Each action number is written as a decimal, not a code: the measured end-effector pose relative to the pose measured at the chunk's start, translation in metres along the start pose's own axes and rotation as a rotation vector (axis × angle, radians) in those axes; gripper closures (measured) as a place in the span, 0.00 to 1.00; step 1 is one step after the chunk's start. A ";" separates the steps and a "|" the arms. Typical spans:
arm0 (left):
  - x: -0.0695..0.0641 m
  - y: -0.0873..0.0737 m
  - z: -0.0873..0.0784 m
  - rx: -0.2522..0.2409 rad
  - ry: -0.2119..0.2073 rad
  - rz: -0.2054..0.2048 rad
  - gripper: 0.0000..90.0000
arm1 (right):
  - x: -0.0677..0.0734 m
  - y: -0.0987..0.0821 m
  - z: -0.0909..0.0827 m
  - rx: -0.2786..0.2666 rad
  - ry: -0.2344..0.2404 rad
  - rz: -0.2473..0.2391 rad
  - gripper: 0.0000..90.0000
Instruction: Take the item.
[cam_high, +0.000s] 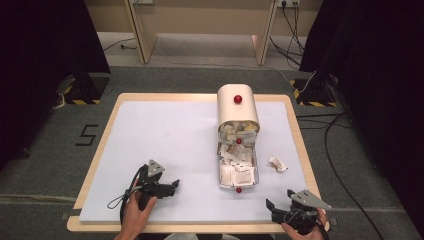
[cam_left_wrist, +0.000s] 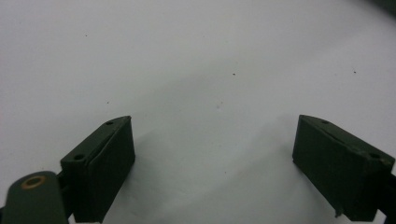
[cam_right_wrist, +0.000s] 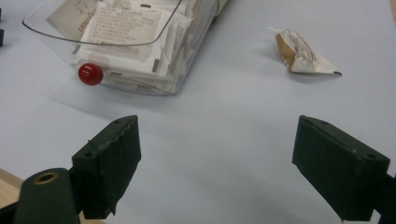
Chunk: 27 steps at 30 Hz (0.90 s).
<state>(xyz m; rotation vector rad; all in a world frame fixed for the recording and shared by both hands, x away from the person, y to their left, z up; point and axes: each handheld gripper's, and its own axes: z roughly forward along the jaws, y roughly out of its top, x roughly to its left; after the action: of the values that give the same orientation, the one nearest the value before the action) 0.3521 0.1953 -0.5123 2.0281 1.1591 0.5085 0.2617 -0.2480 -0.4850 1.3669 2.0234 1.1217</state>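
the right gripper (cam_right_wrist: 217, 163) is wide open and holds nothing. the left gripper (cam_left_wrist: 215, 168) is wide open too, with just the smooth white table (cam_left_wrist: 196, 60) in front of it. it looks like nothing has been picked up yet, so most of the work is left. one loose packet (cam_right_wrist: 303, 53) lies ahead of the right gripper, a bit to its right. it is flat, crinkly paper, brown and white. ahead to its left is the clear tray (cam_right_wrist: 56, 35), shiny plastic with a round red knob (cam_right_wrist: 90, 74), stuffed with flat paper packets. my guess is the loose packet goes in the tray next.
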 end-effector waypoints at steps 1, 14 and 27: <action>0.000 0.000 0.000 0.000 0.000 0.000 0.13 | 0.001 -0.001 0.000 0.010 -0.004 -0.001 0.18; 0.000 0.000 0.000 0.000 0.000 0.000 0.13 | -0.005 -0.016 -0.011 0.085 -0.050 -0.013 0.18; 0.000 0.000 0.000 0.000 0.000 0.000 0.13 | -0.003 -0.024 -0.007 0.185 -0.067 -0.066 0.17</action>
<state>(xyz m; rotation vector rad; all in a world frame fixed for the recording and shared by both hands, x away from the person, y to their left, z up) 0.3521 0.1953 -0.5123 2.0282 1.1591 0.5085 0.2450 -0.2578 -0.5014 1.3940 2.1506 0.8667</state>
